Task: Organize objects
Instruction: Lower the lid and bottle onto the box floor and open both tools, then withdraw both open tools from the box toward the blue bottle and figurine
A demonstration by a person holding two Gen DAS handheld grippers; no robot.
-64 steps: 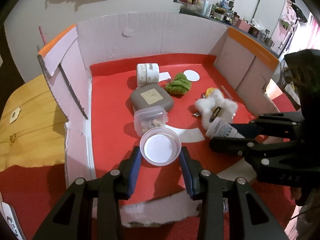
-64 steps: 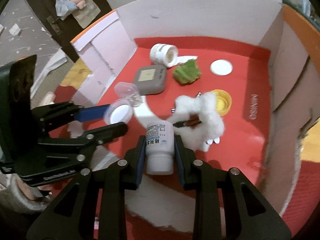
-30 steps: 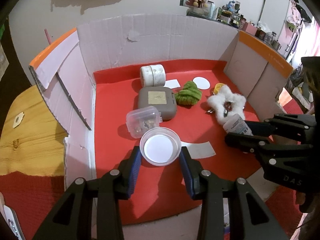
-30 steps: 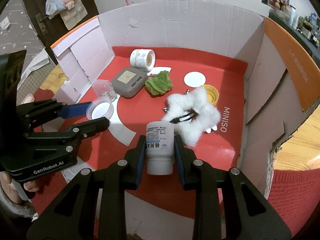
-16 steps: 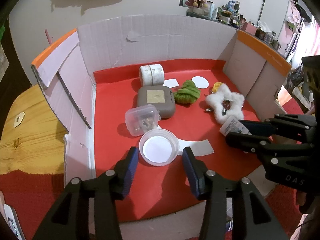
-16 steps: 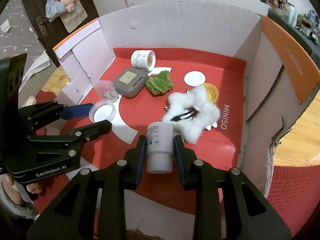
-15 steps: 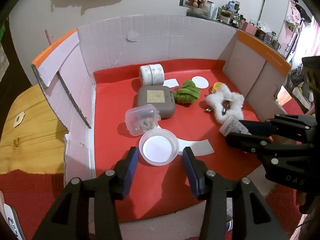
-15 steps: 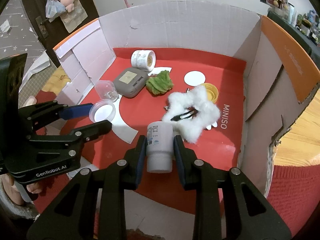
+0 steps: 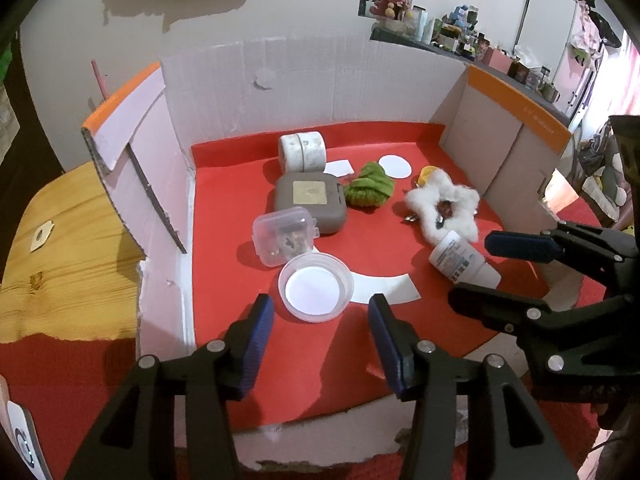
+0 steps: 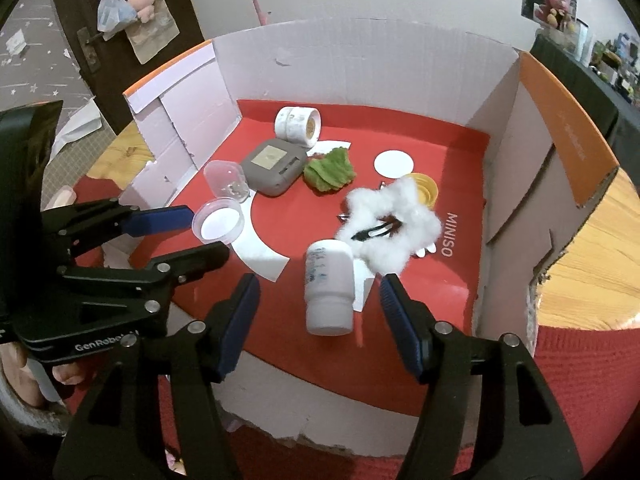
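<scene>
A clear round dish with a white bottom sits on the red floor of the cardboard box. It is just ahead of my left gripper. That gripper's jaws are opening and the blue pads stand clear of the dish's rim. A white pill bottle lies tilted with its cap toward me, between the fingers of my right gripper. Those jaws are opening too, with a gap on both sides of the bottle. In the left wrist view the bottle leans between the right gripper's spread tips.
Farther in lie a clear lidded box, a grey case, a tape roll, a green cloth, a white fluffy piece with a hair clip, and a yellow cap. Cardboard walls close three sides.
Both grippers have let go. The left jaws spread off the dish, which now rests on the floor. The right jaws sprang wide and the bottle dropped and tilted.
</scene>
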